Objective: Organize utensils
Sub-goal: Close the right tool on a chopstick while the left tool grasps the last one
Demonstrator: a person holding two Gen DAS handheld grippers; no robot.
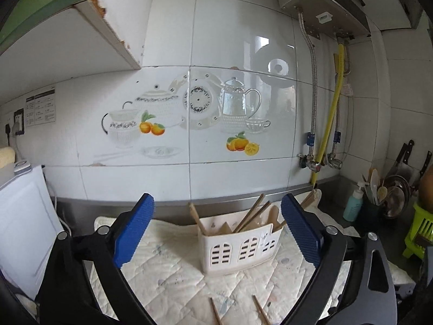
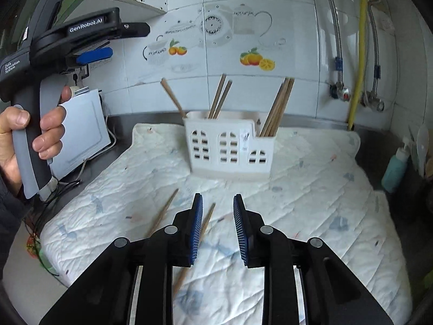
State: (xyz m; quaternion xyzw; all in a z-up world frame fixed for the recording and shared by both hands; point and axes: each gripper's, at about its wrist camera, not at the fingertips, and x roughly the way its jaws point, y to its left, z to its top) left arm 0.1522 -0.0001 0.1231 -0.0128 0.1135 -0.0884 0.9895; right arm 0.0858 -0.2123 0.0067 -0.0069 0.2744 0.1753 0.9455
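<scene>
A white slotted utensil holder [image 2: 230, 149] stands on a quilted mat [image 2: 311, 203], with several wooden chopsticks and a wooden spoon upright in it; it also shows in the left wrist view [image 1: 239, 249]. Two loose chopsticks lie on the mat: one [image 2: 163, 211] left of my right gripper, one [image 2: 208, 219] under its left finger. My right gripper [image 2: 217, 203] is open and empty, low over the mat. My left gripper [image 1: 216, 216] is wide open and empty, raised before the holder; its body shows in the right wrist view [image 2: 89, 38]. The loose chopsticks' ends show in the left wrist view [image 1: 259, 308].
A white appliance [image 2: 81, 130] with cables stands left of the mat. A teal soap bottle [image 2: 395, 170], a utensil crock [image 1: 374, 205] and a green rack [image 1: 419, 230] stand at the right. Pipes and valves [image 2: 357, 92] run down the tiled wall.
</scene>
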